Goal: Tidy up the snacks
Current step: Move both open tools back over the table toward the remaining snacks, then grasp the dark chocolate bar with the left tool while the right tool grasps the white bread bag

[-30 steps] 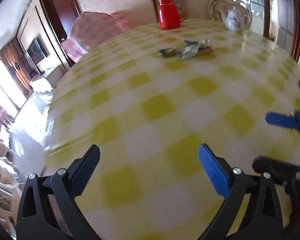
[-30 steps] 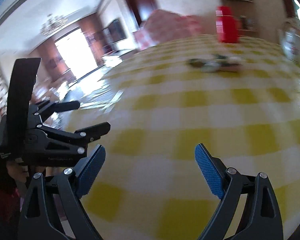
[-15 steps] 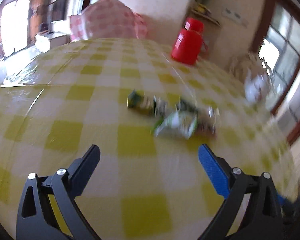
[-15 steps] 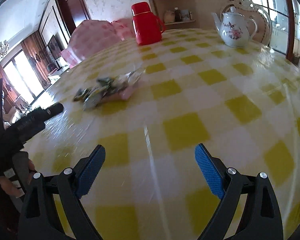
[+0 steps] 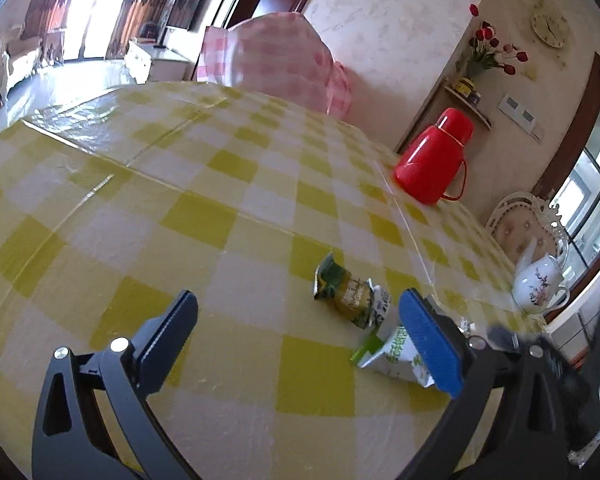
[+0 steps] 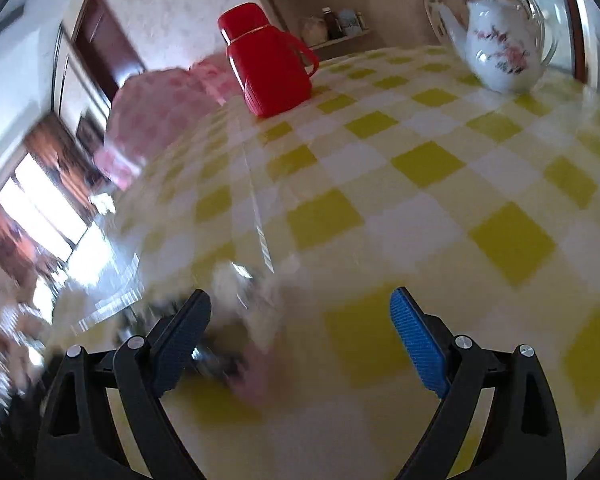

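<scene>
Several small snack packets lie together on the yellow checked tablecloth. In the left wrist view a dark green and yellow packet (image 5: 342, 289) lies just ahead of my open left gripper (image 5: 300, 328). A white and green packet (image 5: 396, 354) sits partly behind its right blue pad (image 5: 428, 344). In the right wrist view the packets (image 6: 240, 320) are a blurred heap low at the left, next to the left finger of my open right gripper (image 6: 300, 338). Neither gripper holds anything.
A red thermos jug (image 5: 434, 162) stands at the table's far side, with a white flowered teapot (image 6: 500, 44) to its right. A pink checked cover (image 5: 276, 64) drapes a chair behind the table. The table edge (image 5: 72, 136) runs along the left.
Both grippers have swung in closer to the snack pile. The packets now lie just before the left fingers and beside the right gripper's left finger. Both stay open.
</scene>
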A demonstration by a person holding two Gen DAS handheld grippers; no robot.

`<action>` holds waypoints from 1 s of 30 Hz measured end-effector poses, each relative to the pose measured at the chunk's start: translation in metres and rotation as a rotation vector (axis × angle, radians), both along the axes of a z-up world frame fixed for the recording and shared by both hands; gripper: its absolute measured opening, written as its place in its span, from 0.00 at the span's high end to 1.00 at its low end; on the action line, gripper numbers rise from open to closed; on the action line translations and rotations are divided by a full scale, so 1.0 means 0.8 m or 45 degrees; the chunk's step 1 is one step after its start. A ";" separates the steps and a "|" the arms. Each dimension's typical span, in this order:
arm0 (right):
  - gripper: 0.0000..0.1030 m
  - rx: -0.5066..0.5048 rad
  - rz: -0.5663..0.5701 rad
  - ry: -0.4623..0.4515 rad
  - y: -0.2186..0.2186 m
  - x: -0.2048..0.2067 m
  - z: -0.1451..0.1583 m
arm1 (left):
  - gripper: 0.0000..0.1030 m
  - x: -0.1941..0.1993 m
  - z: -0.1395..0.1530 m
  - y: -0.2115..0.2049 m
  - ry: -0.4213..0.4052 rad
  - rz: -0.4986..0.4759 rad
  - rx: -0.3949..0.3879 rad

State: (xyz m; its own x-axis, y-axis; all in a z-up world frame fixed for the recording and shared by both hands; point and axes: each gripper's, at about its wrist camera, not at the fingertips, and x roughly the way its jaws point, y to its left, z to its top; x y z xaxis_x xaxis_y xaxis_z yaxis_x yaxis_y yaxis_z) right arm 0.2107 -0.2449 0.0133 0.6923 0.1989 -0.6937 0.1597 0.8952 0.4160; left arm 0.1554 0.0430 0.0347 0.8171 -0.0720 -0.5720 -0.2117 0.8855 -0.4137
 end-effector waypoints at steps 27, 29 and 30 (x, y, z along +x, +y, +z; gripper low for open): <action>0.67 -0.302 0.400 0.056 0.066 -0.077 -0.013 | 0.02 0.012 -0.014 -0.034 0.133 -0.226 0.074; 0.68 -0.322 0.526 0.033 0.089 -0.096 -0.010 | 0.02 0.011 -0.013 -0.029 0.131 -0.209 0.062; 0.68 -0.342 0.585 0.023 0.101 -0.107 -0.007 | 0.02 0.011 -0.013 -0.023 0.130 -0.186 0.052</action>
